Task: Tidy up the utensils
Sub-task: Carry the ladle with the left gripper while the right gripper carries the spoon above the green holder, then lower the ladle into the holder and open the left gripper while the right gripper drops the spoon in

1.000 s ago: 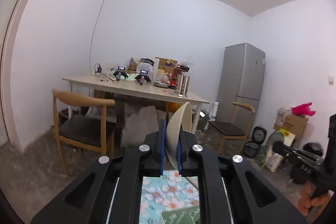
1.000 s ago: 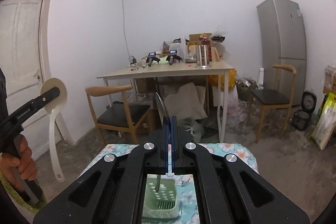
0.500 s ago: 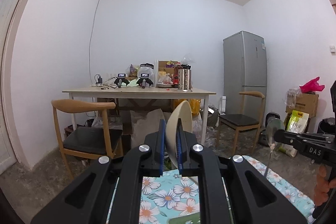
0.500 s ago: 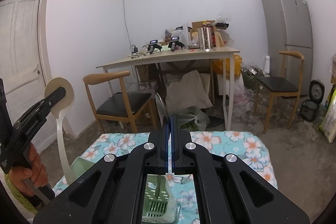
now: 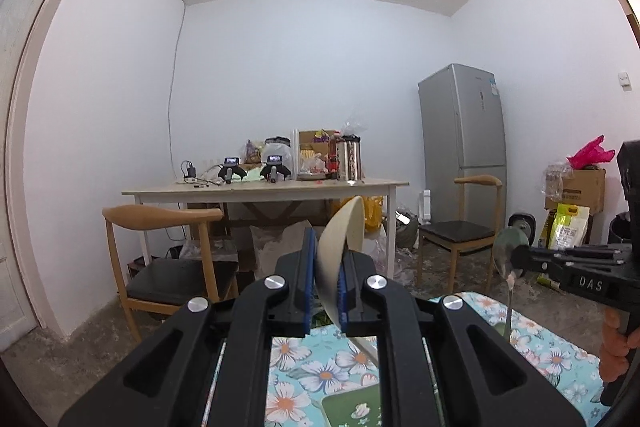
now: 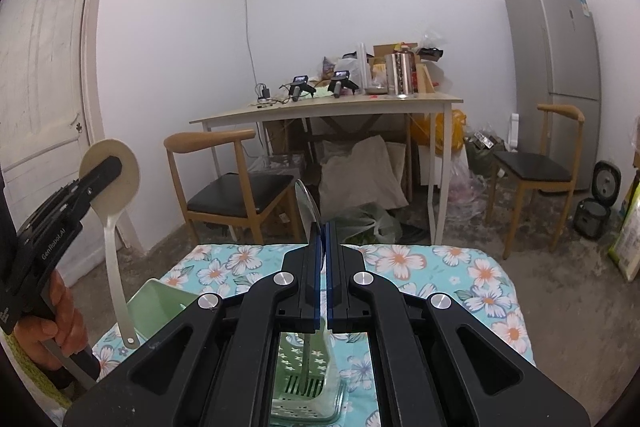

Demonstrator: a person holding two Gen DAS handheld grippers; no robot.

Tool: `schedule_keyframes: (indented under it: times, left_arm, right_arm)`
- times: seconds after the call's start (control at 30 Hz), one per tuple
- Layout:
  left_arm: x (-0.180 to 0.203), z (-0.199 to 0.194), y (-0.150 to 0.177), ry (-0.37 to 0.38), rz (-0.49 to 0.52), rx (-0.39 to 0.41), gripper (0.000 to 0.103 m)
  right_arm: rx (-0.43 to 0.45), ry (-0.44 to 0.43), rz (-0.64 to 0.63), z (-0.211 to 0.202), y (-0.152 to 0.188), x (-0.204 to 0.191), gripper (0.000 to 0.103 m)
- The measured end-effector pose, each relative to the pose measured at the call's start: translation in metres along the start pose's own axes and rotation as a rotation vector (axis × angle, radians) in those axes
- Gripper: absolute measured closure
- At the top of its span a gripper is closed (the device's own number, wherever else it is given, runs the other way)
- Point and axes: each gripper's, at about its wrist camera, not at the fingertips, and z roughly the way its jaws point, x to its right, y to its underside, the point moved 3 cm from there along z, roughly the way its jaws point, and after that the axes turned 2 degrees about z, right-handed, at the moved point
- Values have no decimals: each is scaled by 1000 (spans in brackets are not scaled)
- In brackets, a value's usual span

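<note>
The left gripper (image 5: 324,291) has its jaws clamped on the bowl of a cream-coloured plastic ladle (image 5: 344,247), and there it is, held up high, bowl on top, with its pale handle hanging down over the near edge of the surface covered by a turquoise floral cloth (image 5: 532,331). From the right wrist camera the same ladle (image 6: 114,211) shows clearly at the left, its handle end dangling right by the rim of a pale green perforated plastic utensil holder (image 6: 160,307); whether they touch, I cannot tell. Over on the other side, the right gripper (image 6: 323,275) has its jaws pressed tight on the bowl of a shiny metal spoon (image 6: 306,203), edge-on and upright, and its thin handle drops straight down into the green holder below. The left camera catches that spoon (image 5: 506,251) hanging over the floral cloth. Both utensils are in the air, well apart.
</note>
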Motion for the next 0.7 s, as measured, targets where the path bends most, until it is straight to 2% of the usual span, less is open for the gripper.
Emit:
schedule_keyframes:
  times: [0.17,0.37,0.6,0.7]
  left_arm:
    - [1,-3,-11,-26,7,64,94]
    - [10,0,-2,-49,76,103,94]
    - [23,-9,18,-55,171,112,94]
    - [26,-16,23,-49,178,109,94]
  right_arm:
    - [11,-9,4,-1,-2,0,103]
    - [9,-20,15,0,-2,-1,103]
    - [2,-29,28,3,-1,0,103]
    - [1,-35,36,3,-1,1,103]
